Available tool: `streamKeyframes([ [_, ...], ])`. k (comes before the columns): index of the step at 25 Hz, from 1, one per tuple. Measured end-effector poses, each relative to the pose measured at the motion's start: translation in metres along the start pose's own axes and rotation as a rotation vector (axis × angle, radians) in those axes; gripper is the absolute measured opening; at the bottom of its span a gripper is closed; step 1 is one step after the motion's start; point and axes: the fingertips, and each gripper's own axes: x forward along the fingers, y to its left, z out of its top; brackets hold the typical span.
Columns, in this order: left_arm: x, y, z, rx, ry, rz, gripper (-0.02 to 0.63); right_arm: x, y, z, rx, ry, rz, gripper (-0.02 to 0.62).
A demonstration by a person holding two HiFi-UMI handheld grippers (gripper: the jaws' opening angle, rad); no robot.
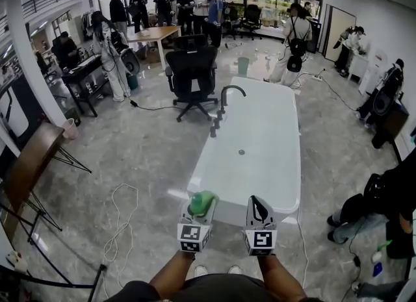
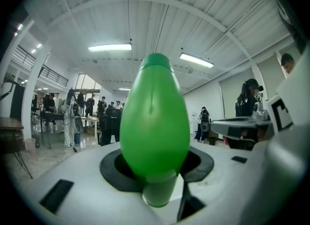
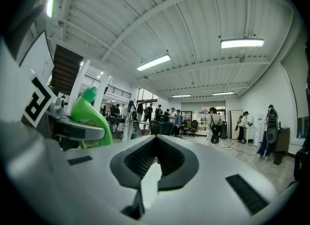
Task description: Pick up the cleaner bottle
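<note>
The left hand-held gripper [image 1: 198, 213] is clamping the green cleaner bottle [image 2: 154, 117], apparently off any surface, so pickup is looking done; the right hand-held gripper [image 1: 259, 208] is hanging closed, empty.

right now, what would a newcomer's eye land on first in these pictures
The bright green cleaner bottle, clamped in the left gripper, fills the middle of the left gripper view. Next comes the big white bathtub with its black faucet, standing on the open floor just ahead of both grippers. The right gripper, beside the left one, is shut and empty.
</note>
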Motion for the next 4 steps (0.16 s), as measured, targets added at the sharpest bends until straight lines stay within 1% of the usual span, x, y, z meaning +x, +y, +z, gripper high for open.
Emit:
streamKeyframes([
  [4,-0.0017,-0.0021,0.0065,0.014,-0.008,0.0,0.184,-0.0022,0.0005,0.0027,-0.022,0.013,-0.007,0.017],
])
